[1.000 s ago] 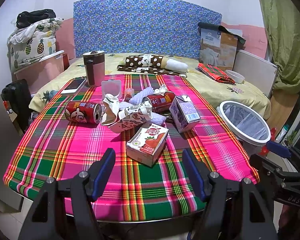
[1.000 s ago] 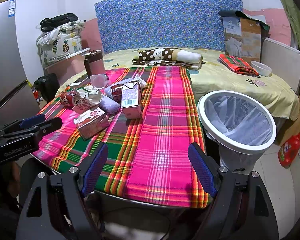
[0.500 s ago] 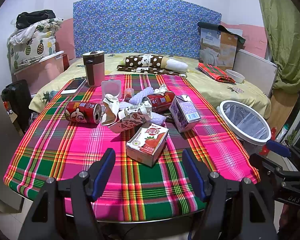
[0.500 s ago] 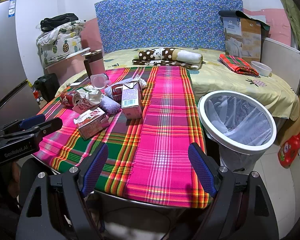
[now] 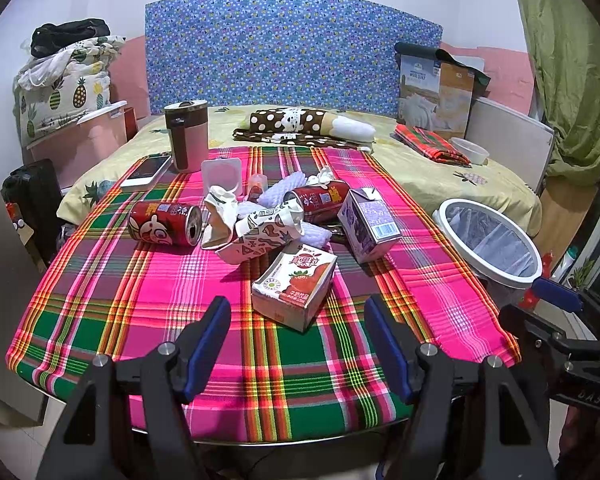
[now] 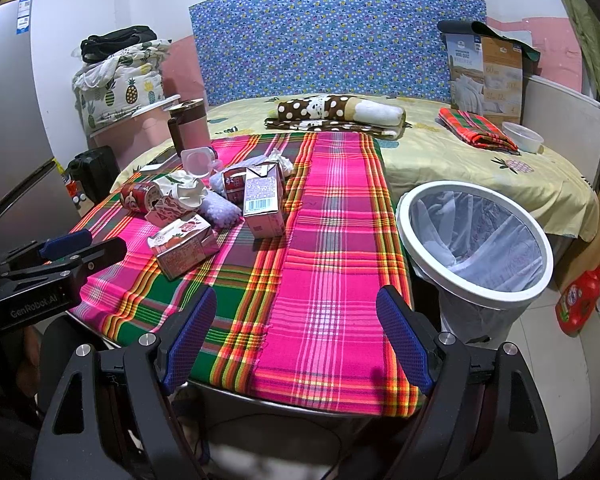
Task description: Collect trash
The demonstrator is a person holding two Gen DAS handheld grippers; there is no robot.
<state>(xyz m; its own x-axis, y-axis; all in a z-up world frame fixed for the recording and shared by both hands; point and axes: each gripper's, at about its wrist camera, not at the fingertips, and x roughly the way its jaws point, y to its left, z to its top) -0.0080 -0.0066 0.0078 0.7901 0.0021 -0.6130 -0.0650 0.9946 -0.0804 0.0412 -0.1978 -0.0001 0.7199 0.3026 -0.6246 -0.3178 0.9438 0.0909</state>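
Trash lies in a heap on the plaid tablecloth (image 5: 120, 292): a strawberry drink carton (image 5: 294, 284) (image 6: 182, 246), a purple carton (image 5: 368, 230) (image 6: 262, 200), a red can (image 5: 164, 224), a second red can (image 5: 320, 198), a crumpled patterned paper cup (image 5: 260, 234) and white foam netting (image 6: 220, 210). A white bin (image 6: 474, 240) (image 5: 488, 248) with a clear liner stands at the table's right edge. My left gripper (image 5: 298, 340) is open and empty, just short of the strawberry carton. My right gripper (image 6: 298, 336) is open and empty over the table's near right part.
A brown and pink tumbler (image 5: 186, 136), a phone (image 5: 146, 170) and a clear plastic lid (image 5: 221, 174) sit at the table's far left. A bed with a polka-dot pillow (image 5: 300, 122) lies behind. A red bottle (image 6: 580, 298) stands on the floor by the bin.
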